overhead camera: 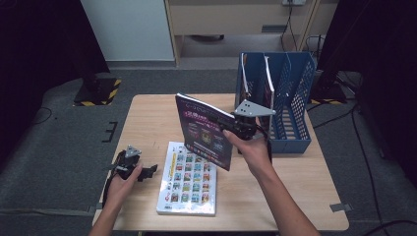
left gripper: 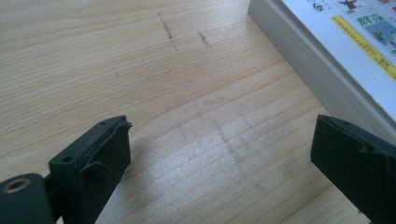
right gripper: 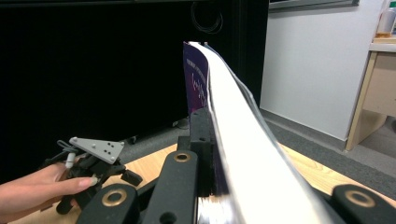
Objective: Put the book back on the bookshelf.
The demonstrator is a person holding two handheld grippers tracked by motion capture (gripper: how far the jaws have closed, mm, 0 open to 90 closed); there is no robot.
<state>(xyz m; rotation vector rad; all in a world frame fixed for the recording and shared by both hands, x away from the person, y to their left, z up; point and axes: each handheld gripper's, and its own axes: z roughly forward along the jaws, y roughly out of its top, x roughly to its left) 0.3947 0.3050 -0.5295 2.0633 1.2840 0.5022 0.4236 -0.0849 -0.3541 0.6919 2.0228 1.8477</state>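
A purple-covered book (overhead camera: 204, 130) is held upright and tilted above the table's middle, with my right gripper (overhead camera: 231, 129) shut on its right edge. Its white page edge (right gripper: 243, 140) runs up between my right gripper's (right gripper: 210, 163) jaws. A thick white book with a grid of small pictures (overhead camera: 189, 178) lies flat on the table below it; its corner (left gripper: 336, 51) sits just right of my left gripper's jaws. My left gripper (overhead camera: 147, 172) rests low on the table's left front, open, with bare wood between the jaws (left gripper: 219, 149). It also appears far off as the left gripper (right gripper: 100, 163).
A blue mesh file rack (overhead camera: 282, 101) with a couple of books standing in its left slots sits at the table's far right. The wooden table (overhead camera: 305, 196) has bare room on its right front. Dark curtains and a stand base (overhead camera: 98, 91) lie beyond the left edge.
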